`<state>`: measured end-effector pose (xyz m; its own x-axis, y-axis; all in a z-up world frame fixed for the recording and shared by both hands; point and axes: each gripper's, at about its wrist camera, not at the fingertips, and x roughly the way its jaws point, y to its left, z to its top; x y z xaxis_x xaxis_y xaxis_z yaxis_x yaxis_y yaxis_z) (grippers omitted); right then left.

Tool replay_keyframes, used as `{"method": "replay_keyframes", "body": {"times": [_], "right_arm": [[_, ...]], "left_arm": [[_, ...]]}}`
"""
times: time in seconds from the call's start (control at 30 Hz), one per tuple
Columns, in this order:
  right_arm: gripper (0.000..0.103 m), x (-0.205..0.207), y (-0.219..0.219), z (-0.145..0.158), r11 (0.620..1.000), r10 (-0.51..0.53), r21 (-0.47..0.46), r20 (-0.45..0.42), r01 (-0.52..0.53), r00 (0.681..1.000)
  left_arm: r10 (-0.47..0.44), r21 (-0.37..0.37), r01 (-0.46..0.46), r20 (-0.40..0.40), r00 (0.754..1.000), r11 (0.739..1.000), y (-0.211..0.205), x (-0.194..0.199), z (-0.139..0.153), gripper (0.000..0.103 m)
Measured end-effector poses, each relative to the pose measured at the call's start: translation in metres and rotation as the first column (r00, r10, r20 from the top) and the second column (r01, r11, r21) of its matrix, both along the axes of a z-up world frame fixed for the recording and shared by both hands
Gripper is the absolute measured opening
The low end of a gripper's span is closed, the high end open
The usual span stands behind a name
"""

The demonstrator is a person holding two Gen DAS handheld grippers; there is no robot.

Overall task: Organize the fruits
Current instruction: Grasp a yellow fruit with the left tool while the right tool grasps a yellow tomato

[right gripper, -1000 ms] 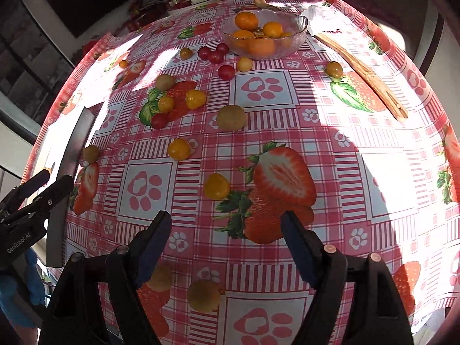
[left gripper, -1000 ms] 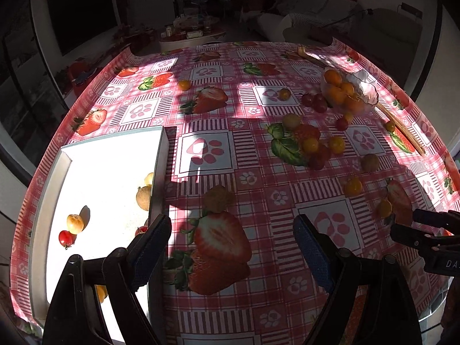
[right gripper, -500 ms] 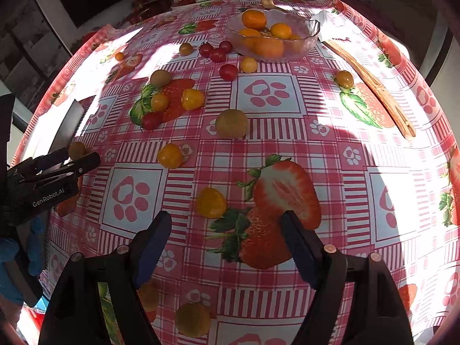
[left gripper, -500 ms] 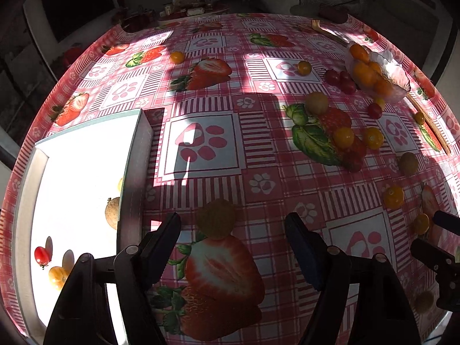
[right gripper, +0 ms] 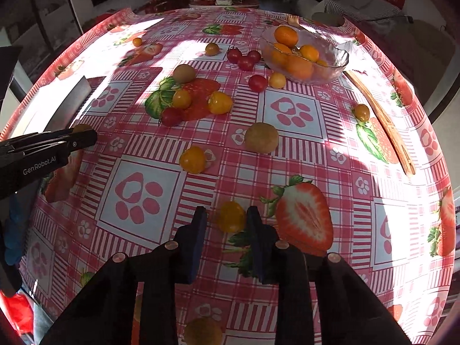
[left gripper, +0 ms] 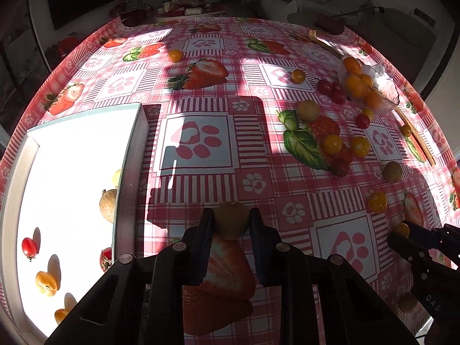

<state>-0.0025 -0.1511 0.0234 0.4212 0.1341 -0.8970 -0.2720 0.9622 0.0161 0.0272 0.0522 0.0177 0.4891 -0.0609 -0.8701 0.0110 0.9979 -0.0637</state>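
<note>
The left gripper (left gripper: 231, 224) is clenched on a brown kiwi (left gripper: 231, 220), just beside the white tray (left gripper: 130, 169) on the desk (left gripper: 201, 92). The right gripper (right gripper: 227, 221) has a yellow tomato (right gripper: 231, 216) between its fingers; the right finger touches it, the left finger is a little apart. Farther off, 1 more kiwi (right gripper: 261, 138) sits alone. At the far side, a glass bowl (right gripper: 333, 66) holds oranges.

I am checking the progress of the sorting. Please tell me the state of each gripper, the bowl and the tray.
Left gripper: shut on brown round kiwi.
Right gripper: around yellow cherry tomato, gap visible on its left side.
Clear glass bowl: upright, holding oranges.
White rectangular tray: holding several fruits.
</note>
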Motion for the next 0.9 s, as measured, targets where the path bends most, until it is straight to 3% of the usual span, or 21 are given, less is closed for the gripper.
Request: {"method": "replay_keyframes", "body": {"times": [0.17, 0.37, 0.67, 0.9], "right_arm": [[0.025, -0.002, -0.013, 0.001, 0.991, -0.016, 0.135, -0.053, 0.023, 0.998], [0.025, -0.011, -0.028, 0.004, 0.979, -0.044, 0.193, -0.081, 0.059, 0.996], [0.025, -0.014, -0.030, 0.000, 0.977, -0.053, 0.200, -0.101, 0.072, 0.994], [0.025, -0.003, -0.018, 0.000, 0.985, -0.045, 0.164, -0.062, 0.055, 0.997]], "left_arm": [[-0.016, -0.015, 0.016, 0.000, 1.000, 1.000, -0.006, -0.014, 0.000, 0.027], [-0.046, -0.014, 0.046, 0.027, 0.999, 0.999, -0.015, -0.042, 0.011, 0.027], [-0.035, -0.028, 0.036, 0.031, 0.999, 0.999, -0.011, -0.063, 0.014, 0.027], [-0.025, -0.040, 0.027, 0.032, 0.999, 0.999, -0.009, -0.066, 0.015, 0.027]]}}
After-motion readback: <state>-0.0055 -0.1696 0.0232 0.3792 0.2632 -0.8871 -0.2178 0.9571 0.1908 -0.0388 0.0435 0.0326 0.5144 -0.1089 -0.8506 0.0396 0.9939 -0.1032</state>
